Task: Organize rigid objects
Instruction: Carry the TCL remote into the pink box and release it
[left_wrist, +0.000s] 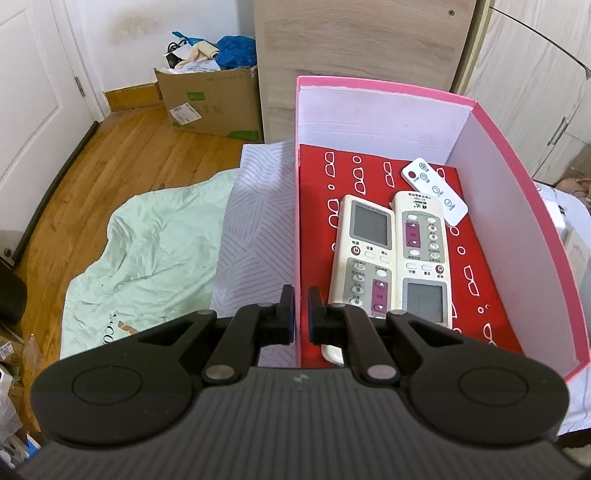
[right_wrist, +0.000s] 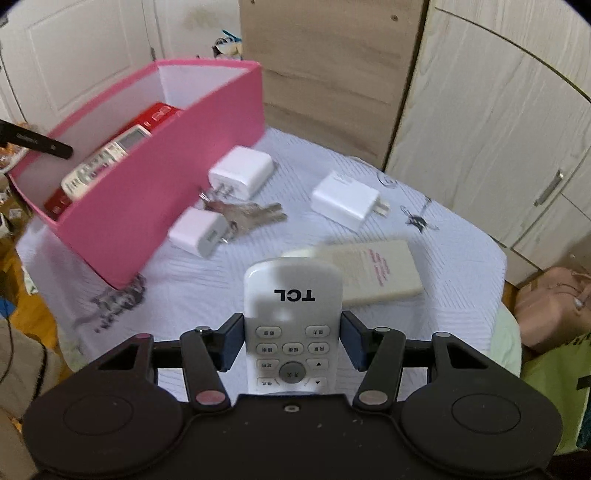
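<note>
A pink box (left_wrist: 380, 86) with a red patterned floor holds two cream remotes (left_wrist: 364, 258) (left_wrist: 423, 258) and a small white remote (left_wrist: 436, 190). My left gripper (left_wrist: 301, 306) is shut on the box's thin left wall, one finger inside and one outside. In the right wrist view the same box (right_wrist: 155, 192) stands at the left. My right gripper (right_wrist: 291, 343) is shut on a white TCL remote (right_wrist: 291, 295), pads pressed on both its sides, held just above the table.
On the white tablecloth (right_wrist: 443, 240) lie three white chargers (right_wrist: 242, 170) (right_wrist: 197, 230) (right_wrist: 345, 199), a bunch of keys (right_wrist: 251, 214) and a flat beige case (right_wrist: 376, 273). Wardrobe doors (right_wrist: 498, 129) stand behind. A cardboard box (left_wrist: 214, 99) sits on the wooden floor.
</note>
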